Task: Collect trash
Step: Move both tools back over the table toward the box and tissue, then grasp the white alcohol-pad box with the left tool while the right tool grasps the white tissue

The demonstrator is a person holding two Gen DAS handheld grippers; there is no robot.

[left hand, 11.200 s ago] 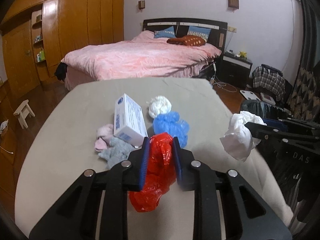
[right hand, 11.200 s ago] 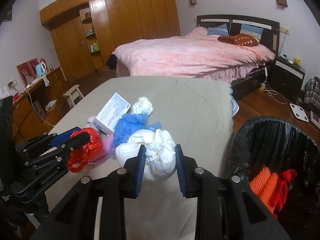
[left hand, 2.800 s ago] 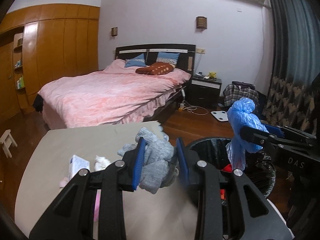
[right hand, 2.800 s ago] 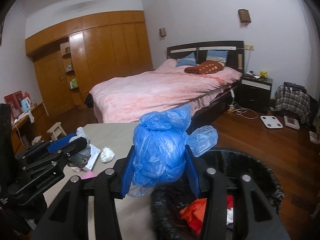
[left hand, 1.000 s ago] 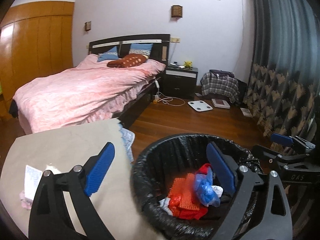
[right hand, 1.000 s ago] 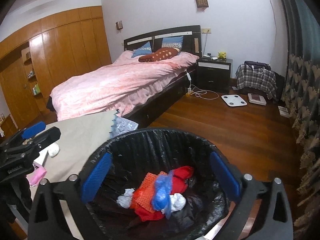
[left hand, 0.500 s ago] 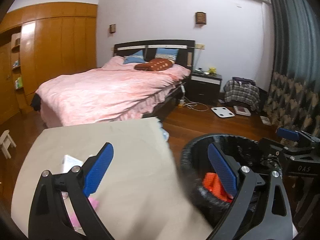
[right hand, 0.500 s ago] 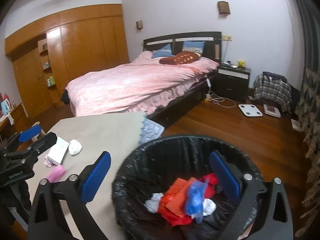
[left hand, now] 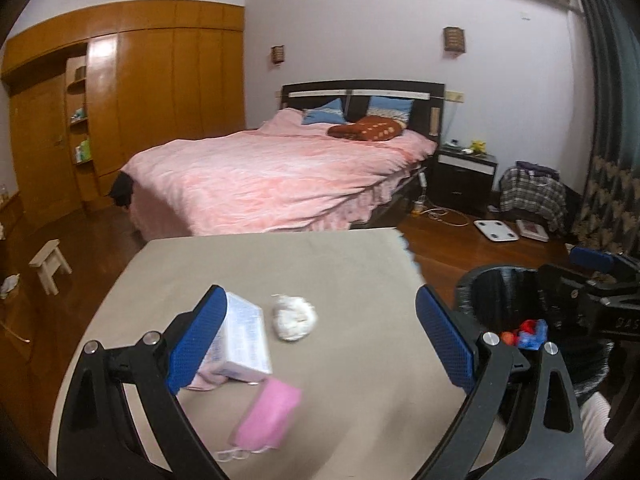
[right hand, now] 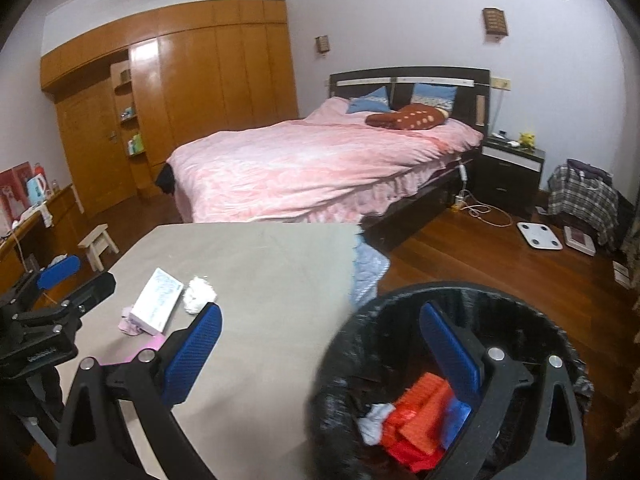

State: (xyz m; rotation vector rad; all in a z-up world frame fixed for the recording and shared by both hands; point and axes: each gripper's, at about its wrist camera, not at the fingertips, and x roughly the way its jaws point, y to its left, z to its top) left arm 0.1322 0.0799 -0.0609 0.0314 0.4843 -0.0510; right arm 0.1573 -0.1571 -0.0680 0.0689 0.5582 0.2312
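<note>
Gaping wide, empty: both tongs, left [left hand: 316, 344] w/ pink mask [left hand: 267, 416] below, right [right hand: 320, 354] over bin [right hand: 400, 320].

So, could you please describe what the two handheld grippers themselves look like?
Both the left gripper and right gripper are matt black linkage frames with silver pivot bolts and textured blue finger pads. White lettering marks their bodies, too blurred to read.

Both tools look alike: the left gripper [left hand: 320, 334] and right gripper [right hand: 320, 352] have matte black angular frames, silver round screws at the joints, and textured blue pads lining the jaws.
</note>
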